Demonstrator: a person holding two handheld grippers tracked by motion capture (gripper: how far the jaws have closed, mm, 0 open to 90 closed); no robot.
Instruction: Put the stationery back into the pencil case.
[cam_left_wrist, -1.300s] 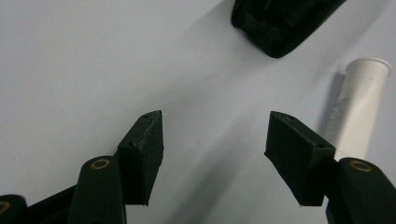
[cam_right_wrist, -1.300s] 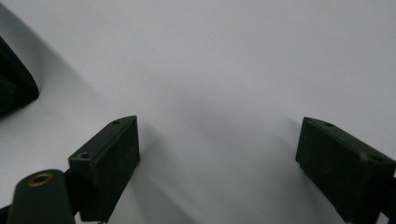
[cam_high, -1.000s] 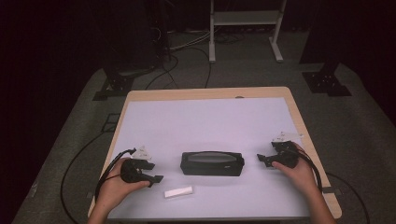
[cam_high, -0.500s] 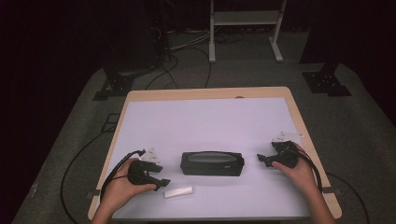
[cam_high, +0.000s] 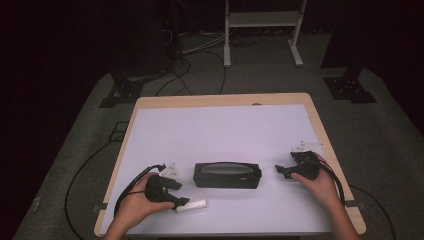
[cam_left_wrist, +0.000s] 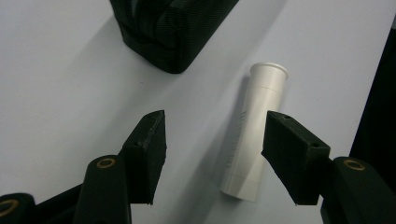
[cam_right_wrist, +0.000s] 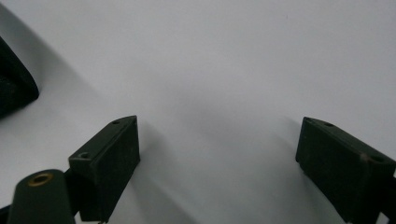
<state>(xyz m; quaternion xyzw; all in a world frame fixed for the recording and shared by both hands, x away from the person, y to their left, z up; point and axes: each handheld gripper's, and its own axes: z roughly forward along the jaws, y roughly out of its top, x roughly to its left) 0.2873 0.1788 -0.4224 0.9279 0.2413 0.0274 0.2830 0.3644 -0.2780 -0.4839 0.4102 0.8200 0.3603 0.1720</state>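
A black zipped case (cam_high: 227, 175) lies across the middle of the white table top (cam_high: 220, 135). Near the front edge lies a small white tube (cam_high: 192, 205). My left gripper (cam_high: 180, 195) is at the tube's left end. In the left gripper view its jaws (cam_left_wrist: 215, 126) stand open around the tube (cam_left_wrist: 254, 135), which lies closer to the right-hand jaw and is not pressed. The case's end (cam_left_wrist: 173, 28) is just beyond. My right gripper (cam_high: 281, 172) rests to the right of the case, and its jaws (cam_right_wrist: 219, 135) are open over bare table, with the case's edge (cam_right_wrist: 14, 88) at the left.
The table has a wooden rim (cam_high: 220, 100). Cables (cam_high: 90, 170) run over the grey floor to the left. A white metal stand (cam_high: 260, 20) and black stand feet (cam_high: 350, 87) are behind the table. The far half of the table top is bare.
My left gripper has moved right and toward the front edge until its jaws straddle the white tube. The right gripper, the case and the tube have stayed put.
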